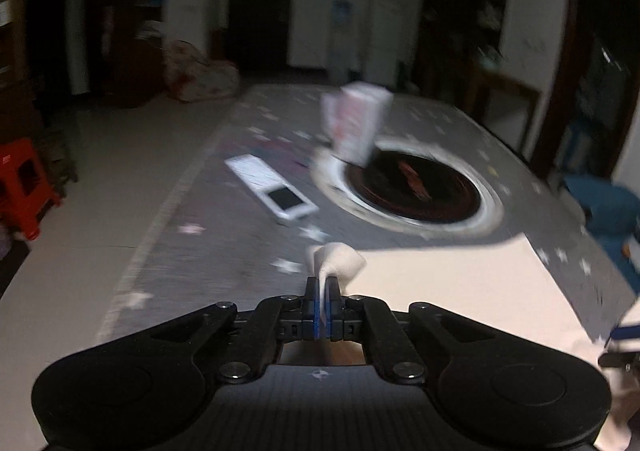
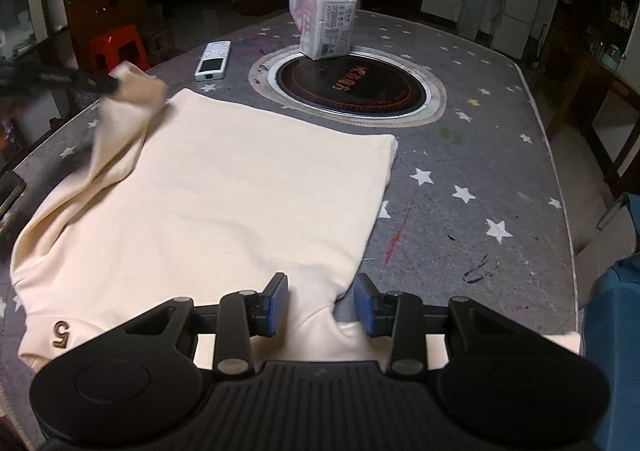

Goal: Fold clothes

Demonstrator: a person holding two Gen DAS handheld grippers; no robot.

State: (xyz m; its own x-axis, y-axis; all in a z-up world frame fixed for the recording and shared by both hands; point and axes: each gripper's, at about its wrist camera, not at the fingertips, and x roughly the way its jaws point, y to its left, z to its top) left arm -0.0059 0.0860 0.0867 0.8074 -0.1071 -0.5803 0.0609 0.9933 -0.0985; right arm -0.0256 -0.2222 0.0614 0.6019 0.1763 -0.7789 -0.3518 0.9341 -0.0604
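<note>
A cream shirt lies spread on the grey star-patterned table, with a small brown "5" near its lower left. My left gripper is shut on a bunched corner of the cream shirt and holds it lifted above the table. In the right wrist view the left gripper shows as a blurred dark shape at the far left, pulling that corner up. My right gripper stands open over the shirt's near edge, with cloth lying between its blue pads.
A white remote and a wrapped tissue pack lie at the far side by a round black hotplate set in the table. A red stool stands left of the table. Blue fabric is at the right edge.
</note>
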